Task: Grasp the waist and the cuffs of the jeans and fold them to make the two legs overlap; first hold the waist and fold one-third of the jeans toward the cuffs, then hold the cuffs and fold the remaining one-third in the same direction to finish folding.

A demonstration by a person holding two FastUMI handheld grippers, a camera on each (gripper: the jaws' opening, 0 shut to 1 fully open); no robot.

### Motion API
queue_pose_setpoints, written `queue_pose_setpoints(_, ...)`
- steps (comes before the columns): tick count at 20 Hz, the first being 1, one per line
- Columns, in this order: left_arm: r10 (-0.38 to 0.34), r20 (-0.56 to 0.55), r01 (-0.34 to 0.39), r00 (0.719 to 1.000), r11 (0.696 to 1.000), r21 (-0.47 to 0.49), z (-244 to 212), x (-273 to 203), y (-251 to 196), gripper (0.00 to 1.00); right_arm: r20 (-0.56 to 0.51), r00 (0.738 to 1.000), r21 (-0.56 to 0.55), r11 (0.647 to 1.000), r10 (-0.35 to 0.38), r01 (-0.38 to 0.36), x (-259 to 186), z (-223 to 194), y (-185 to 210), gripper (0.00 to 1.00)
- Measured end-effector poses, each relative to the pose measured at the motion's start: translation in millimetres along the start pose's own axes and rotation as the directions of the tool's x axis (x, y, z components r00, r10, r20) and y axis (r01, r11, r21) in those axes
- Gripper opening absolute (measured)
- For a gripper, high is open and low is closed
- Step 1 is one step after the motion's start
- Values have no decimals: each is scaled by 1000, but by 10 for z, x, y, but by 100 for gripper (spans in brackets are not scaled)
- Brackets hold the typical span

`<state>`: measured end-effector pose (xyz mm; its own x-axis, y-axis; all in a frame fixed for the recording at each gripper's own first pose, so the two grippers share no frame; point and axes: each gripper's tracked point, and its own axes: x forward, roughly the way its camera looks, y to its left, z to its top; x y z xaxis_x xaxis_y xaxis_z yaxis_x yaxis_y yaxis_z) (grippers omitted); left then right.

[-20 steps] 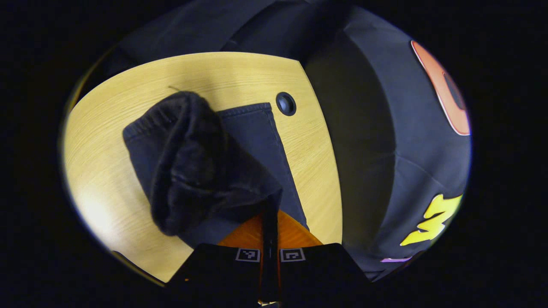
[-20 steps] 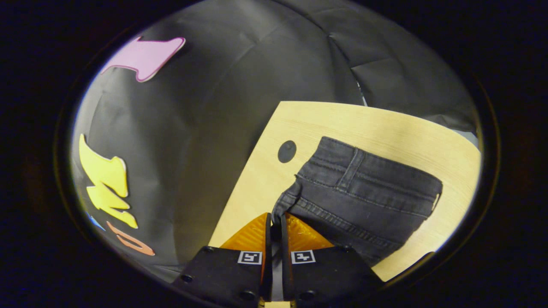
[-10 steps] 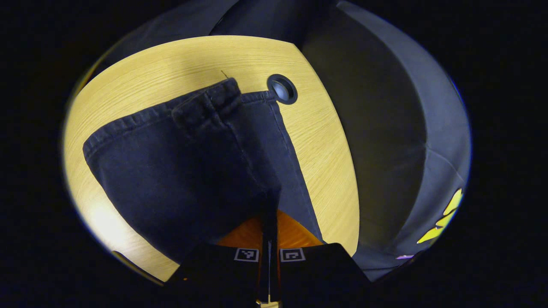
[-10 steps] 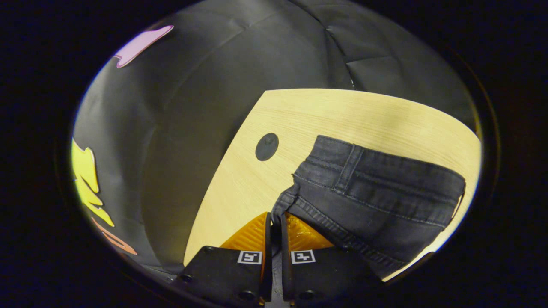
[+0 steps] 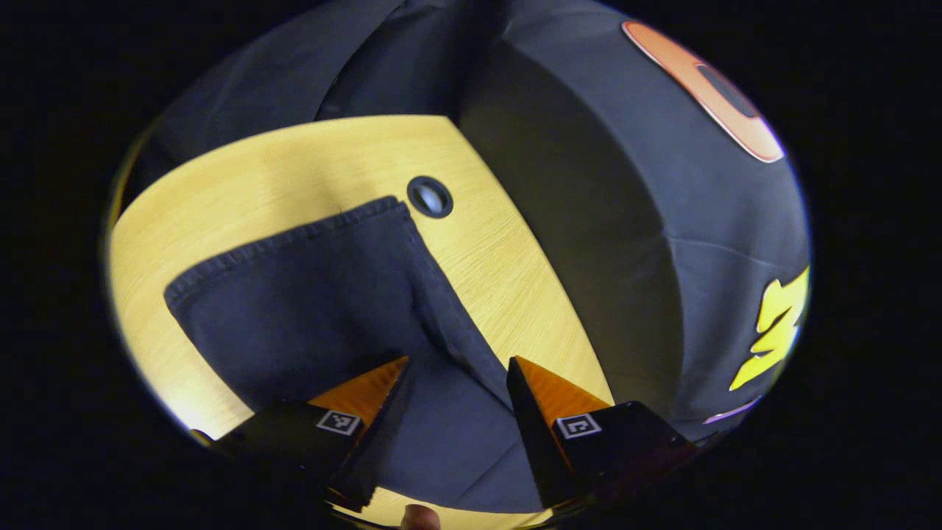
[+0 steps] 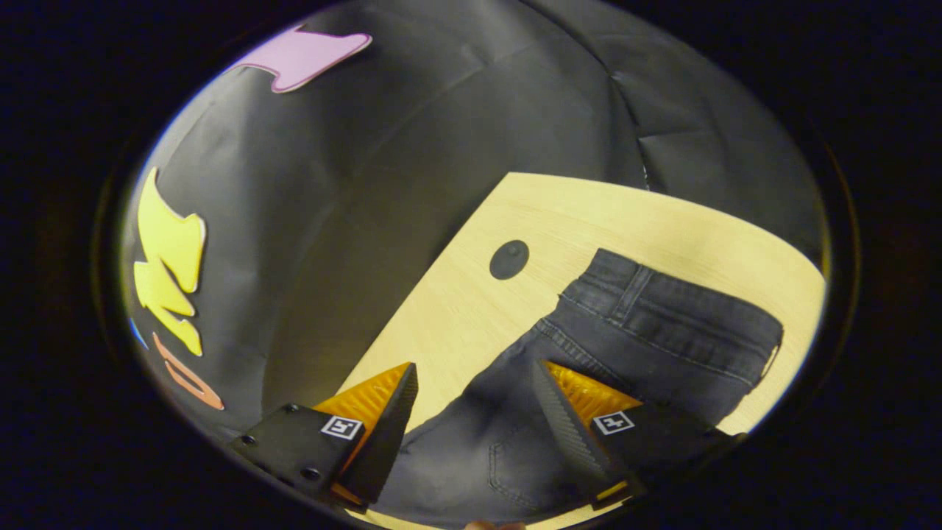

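Dark jeans (image 5: 324, 309) lie flat on the pale wooden table (image 5: 243, 177) with their cuffs at the far end, one leg on top of the other. My left gripper (image 5: 456, 368) hovers open just above the leg fabric, its fingers on either side of the leg's right edge. In the right gripper view the waistband (image 6: 684, 331) of the jeans (image 6: 515, 419) lies flat with its belt loops up. My right gripper (image 6: 475, 375) is open over the hip part, nothing between its fingers.
A round dark cable hole (image 5: 430, 196) sits in the table near the cuffs, and shows again near the waistband (image 6: 508, 259). The table's edge (image 5: 530, 243) runs close to the jeans, with the booth's black cloth wall beyond it.
Both grippers were shut on the jeans' edge and have opened. The lifted leg and waist now lie flat on the table, and both grippers have drawn back slightly.
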<state>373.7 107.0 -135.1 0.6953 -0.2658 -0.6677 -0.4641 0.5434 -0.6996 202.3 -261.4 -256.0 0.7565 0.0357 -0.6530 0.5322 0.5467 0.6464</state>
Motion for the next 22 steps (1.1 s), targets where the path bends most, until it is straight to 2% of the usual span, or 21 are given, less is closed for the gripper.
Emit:
queue_pose_setpoints(1, -12, 42, 10, 999, 999, 32, 139, -123, -148, 84, 25, 1000, -28, 1000, -6, 7, -98, 40, -22, 98)
queue_pose_setpoints(2, -43, 84, 37, 996, 997, 69, -82, -683, 238, 86, 52, 999, -59, 998, -12, 15, -197, 72, -62, 98)
queue_pose_setpoints(3, -72, 119, 58, 990, 991, 118, -56, -98, 26, 86, 83, 996, -91, 996, -16, 23, -305, 124, -103, 98)
queue_pose_setpoints(4, -99, 158, 70, 983, 981, 179, 249, -409, -239, 86, 120, 993, -123, 992, -18, 33, -418, 200, -122, 98)
queue_pose_setpoints(5, -127, 198, 75, 972, 965, 251, 309, -665, -472, 87, 163, 986, -155, 987, -19, 45, -539, 285, -145, 100)
queue_pose_setpoints(7, -191, 278, 69, 941, 916, 394, 377, -1036, -721, 88, 255, 966, -217, 972, -29, 86, -794, 434, -202, 98)
queue_pose_setpoints(9, -262, 352, 51, 899, 860, 508, 379, -1467, -984, 89, 320, 946, -269, 951, -59, 151, -934, 545, -354, 98)
queue_pose_setpoints(11, -359, 405, 58, 841, 805, 591, 302, -1895, -1228, 89, 321, 941, -289, 934, -111, 209, -945, 527, -599, 98)
queue_pose_setpoints(12, -408, 440, 46, 800, 774, 632, 268, -2154, -1336, 89, 304, 942, -288, 930, -139, 230, -881, 474, -736, 98)
queue_pose_setpoints(14, -487, 526, -45, 697, 703, 710, 273, -2599, -1495, 89, 263, 939, -267, 919, -220, 290, -765, 399, -1090, 98)
queue_pose_setpoints(15, -518, 556, -92, 650, 673, 734, 200, -2794, -1543, 90, 252, 935, -245, 918, -251, 312, -717, 363, -1230, 92)
queue_pose_setpoints(16, -531, 574, -132, 624, 651, 747, 127, -2917, -1577, 92, 245, 929, -222, 916, -278, 333, -681, 308, -1361, 98)
queue_pose_setpoints(17, -539, 575, -164, 615, 626, 762, 59, -2951, -1618, 92, 240, 928, -202, 920, -286, 336, -640, 289, -1415, 92)
queue_pose_setpoints(18, -542, 570, -184, 618, 604, 775, -10, -2954, -1646, 80, 237, 927, -184, 923, -291, 337, -605, 282, -1472, 92)
queue_pose_setpoints(19, -541, 558, -196, 629, 585, 787, -75, -2942, -1655, 92, 250, 923, -183, 921, -294, 343, -586, 300, -1509, 92)
queue_pose_setpoints(20, -537, 551, -202, 639, 575, 793, -146, -2951, -1668, 92, 248, 918, -193, 913, -309, 359, -605, 282, -1536, 96)
queue_pose_setpoints(21, -531, 553, -199, 642, 582, 789, -218, -3010, -1636, 92, 243, 918, -204, 908, -314, 365, -618, 268, -1527, 92)
queue_pose_setpoints(22, -529, 552, -190, 644, 588, 786, -302, -3078, -1588, 93, 249, 916, -205, 907, -314, 367, -624, 272, -1465, 96)
